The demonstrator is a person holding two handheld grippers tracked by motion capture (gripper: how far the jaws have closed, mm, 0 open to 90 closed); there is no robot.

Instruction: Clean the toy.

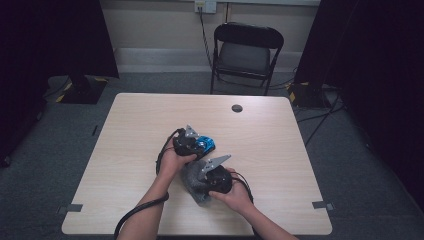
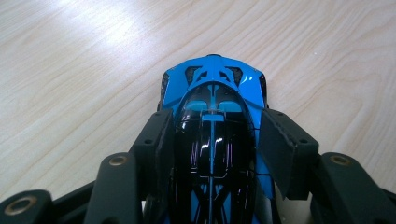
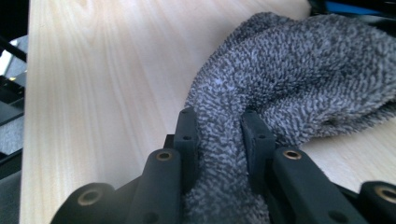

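Observation:
A blue and black toy car (image 1: 206, 144) sits near the middle of the light wooden table (image 1: 135, 125). My left gripper (image 1: 198, 146) is shut on it; in the left gripper view the pads (image 2: 164, 140) press both sides of the car (image 2: 212, 84), whose blue end points away. Just in front of it lies a grey terry cloth (image 1: 192, 184), bunched up. My right gripper (image 1: 203, 175) is shut on a fold of this cloth (image 3: 299, 70), pinched between its two black fingers (image 3: 187, 135). Both grippers are held by hands coming in from the near edge.
A small dark round cap (image 1: 237, 108) is set in the table top at the back. A black folding chair (image 1: 247, 50) stands beyond the far edge. Cables trail from both grippers toward the near edge. Bare wood lies left and right of the hands.

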